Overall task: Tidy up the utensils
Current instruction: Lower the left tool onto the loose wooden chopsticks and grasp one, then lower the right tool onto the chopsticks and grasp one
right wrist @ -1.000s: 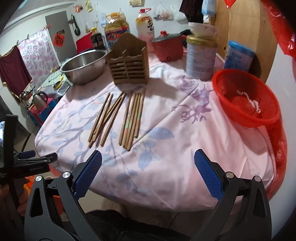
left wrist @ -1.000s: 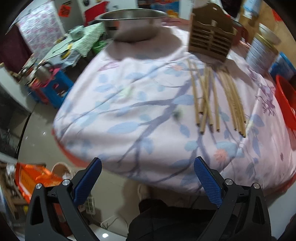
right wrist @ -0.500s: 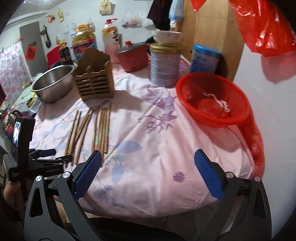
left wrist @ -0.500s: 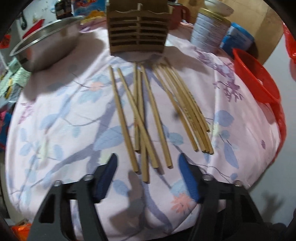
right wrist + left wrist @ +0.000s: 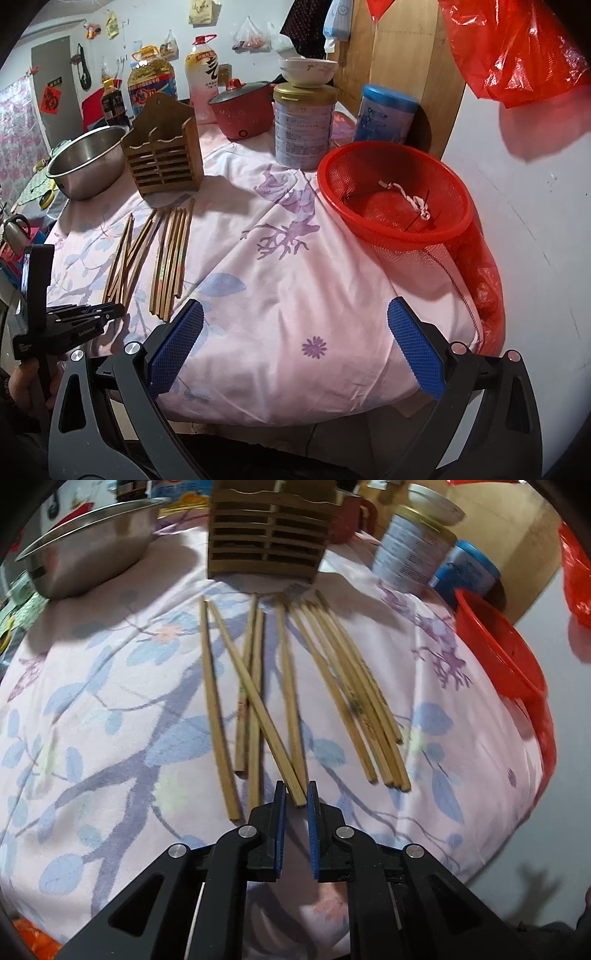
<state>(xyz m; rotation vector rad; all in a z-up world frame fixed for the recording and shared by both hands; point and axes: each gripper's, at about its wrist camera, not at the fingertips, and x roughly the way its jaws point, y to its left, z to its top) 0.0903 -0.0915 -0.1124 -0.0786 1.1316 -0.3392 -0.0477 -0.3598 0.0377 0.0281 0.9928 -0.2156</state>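
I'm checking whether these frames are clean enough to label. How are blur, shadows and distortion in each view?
Left wrist view: far end soft, the wooden holder and steel bowl smeared, the chopsticks sharper. Right wrist view: crisp, with hard shadows behind the red basket on the wall. Both: fisheye bends the table edge and darkens the corners.

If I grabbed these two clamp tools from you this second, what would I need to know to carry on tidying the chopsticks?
Left gripper: jaws have just been closing, now nearly shut around the near ends of two crossed wooden chopsticks; a firm grip isn't clear.
Right gripper: open, empty, over the near edge of the floral pink tablecloth.
All the chopsticks lie on the cloth in front of the slatted wooden utensil holder, which looks empty.
Done: nothing stowed.
Left: lift them and put them in the holder.
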